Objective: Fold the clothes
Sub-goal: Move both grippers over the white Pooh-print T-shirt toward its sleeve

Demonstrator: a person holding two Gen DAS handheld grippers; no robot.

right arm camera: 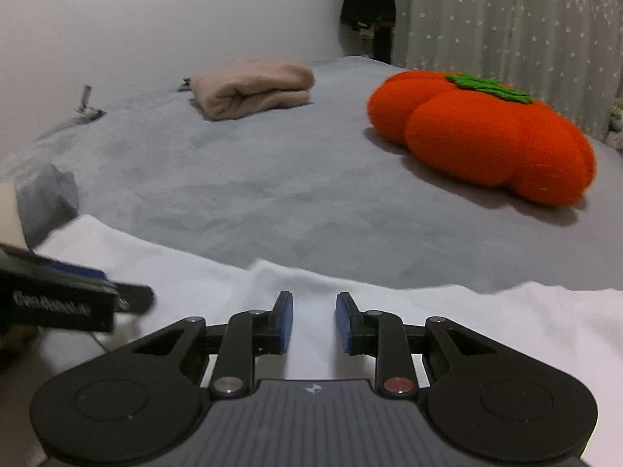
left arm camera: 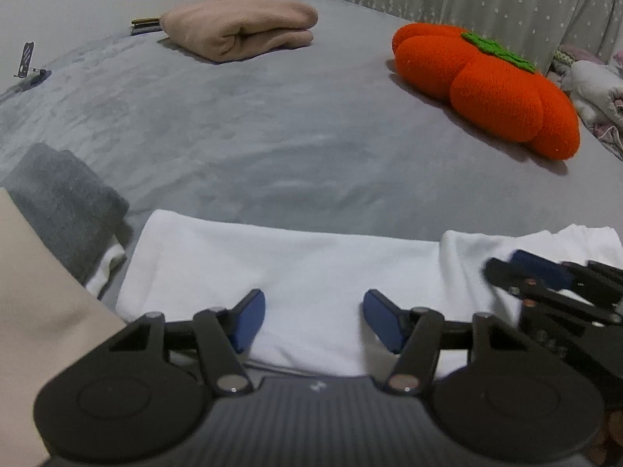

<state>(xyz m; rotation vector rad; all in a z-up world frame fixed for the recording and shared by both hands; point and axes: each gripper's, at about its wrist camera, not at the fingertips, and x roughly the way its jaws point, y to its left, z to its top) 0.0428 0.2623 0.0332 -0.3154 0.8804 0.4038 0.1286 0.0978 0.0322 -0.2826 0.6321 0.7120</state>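
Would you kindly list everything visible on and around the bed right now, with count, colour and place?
white garment: one, white, near edge of bed, under both grippers
folded pink garment: one, beige-pink, far side
grey folded cloth: one, dark grey, near left
pumpkin cushion: one, orange with green top, right
bed cover: one, grey
curtain: one, grey with white stars, behind
left gripper: one, black with blue pads, open
right gripper: one, same colours, open
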